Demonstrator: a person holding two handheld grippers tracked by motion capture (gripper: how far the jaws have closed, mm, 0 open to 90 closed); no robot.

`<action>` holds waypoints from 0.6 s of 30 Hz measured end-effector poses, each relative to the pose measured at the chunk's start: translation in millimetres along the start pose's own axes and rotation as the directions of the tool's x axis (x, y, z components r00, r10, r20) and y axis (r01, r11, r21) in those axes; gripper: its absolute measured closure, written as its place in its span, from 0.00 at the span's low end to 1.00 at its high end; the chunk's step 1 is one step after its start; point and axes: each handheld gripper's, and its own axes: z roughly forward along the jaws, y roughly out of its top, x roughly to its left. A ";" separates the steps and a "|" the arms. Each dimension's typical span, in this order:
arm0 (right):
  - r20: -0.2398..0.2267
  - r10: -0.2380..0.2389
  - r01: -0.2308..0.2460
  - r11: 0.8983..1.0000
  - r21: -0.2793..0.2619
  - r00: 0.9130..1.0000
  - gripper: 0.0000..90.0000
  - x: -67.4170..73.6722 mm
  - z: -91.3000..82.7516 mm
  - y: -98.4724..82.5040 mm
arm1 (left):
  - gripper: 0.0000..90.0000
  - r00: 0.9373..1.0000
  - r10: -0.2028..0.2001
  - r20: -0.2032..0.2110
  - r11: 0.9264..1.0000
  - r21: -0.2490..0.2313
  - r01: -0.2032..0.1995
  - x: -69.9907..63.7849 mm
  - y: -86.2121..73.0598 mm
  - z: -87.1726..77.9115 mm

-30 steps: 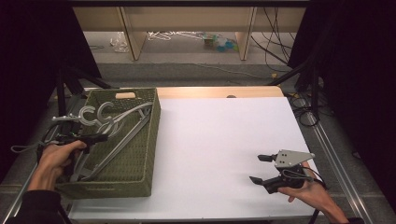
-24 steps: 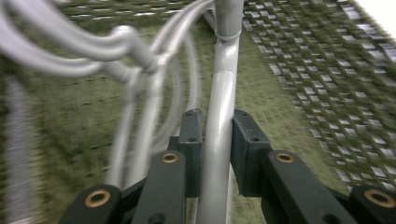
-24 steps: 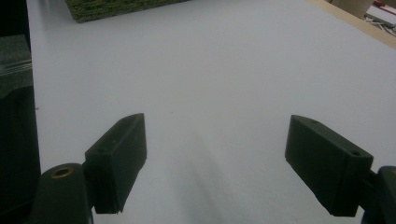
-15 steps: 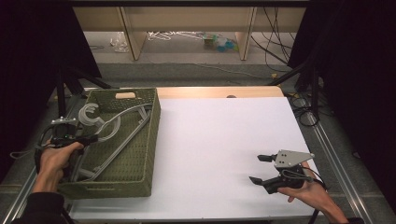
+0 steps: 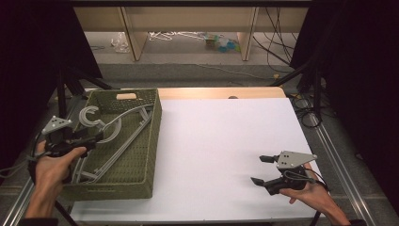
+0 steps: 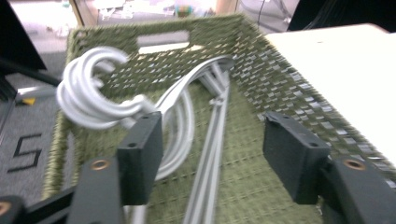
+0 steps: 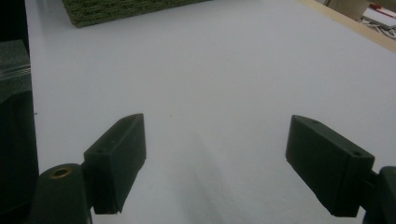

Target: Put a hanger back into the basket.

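A green woven basket point(image 5: 156, 141) stands on the left of the white table point(image 5: 226, 141). Several grey clothes hangers point(image 5: 123, 139) lie in it, hooks point(image 5: 89, 116) toward the far left corner. My left gripper point(image 5: 95, 138) hangs over the basket's left side, open. In the left gripper view the hangers' hooks point(image 6: 88, 100) sit just left of the left jaw and nothing lies between the jaws of the gripper point(image 6: 215, 140). My right gripper point(image 5: 259, 169) is open low over the table's near right, and between its jaws point(image 7: 215, 154) is bare white surface.
The basket's near corner point(image 7: 116, 9) shows far off in the right gripper view. A tan wooden strip point(image 5: 221, 92) edges the table's far side. Beyond it are shelves and loose cables point(image 5: 277, 33) on the floor. Metal rails point(image 5: 336, 155) run along both sides.
My left hand and gripper have drawn back leftward, from over the basket toward its left rim. The hangers' hooks have shifted slightly left. The right gripper has held still.
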 end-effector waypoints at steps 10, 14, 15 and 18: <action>0.012 0.009 -0.009 1.000 -0.018 1.000 0.23 0.5 -0.9 1.0 | 0.21 0.991 0.077 0.109 0.993 -0.100 -0.066 -73.1 -11.4 -7.3; 0.025 0.023 -0.022 0.999 -0.038 0.999 0.23 0.0 -2.3 1.8 | 0.20 0.977 0.128 0.171 0.986 -0.125 -0.108 -100.5 -11.4 -4.8; 0.026 0.026 -0.025 0.999 -0.043 0.999 0.22 0.3 -1.9 1.7 | 0.20 0.974 0.135 0.183 0.985 -0.130 -0.112 -108.6 -11.9 -3.5; 0.026 0.033 -0.032 0.999 -0.039 0.999 0.22 1.3 -3.1 1.8 | 0.20 0.964 0.156 0.215 0.983 -0.133 -0.129 -124.9 -14.9 0.2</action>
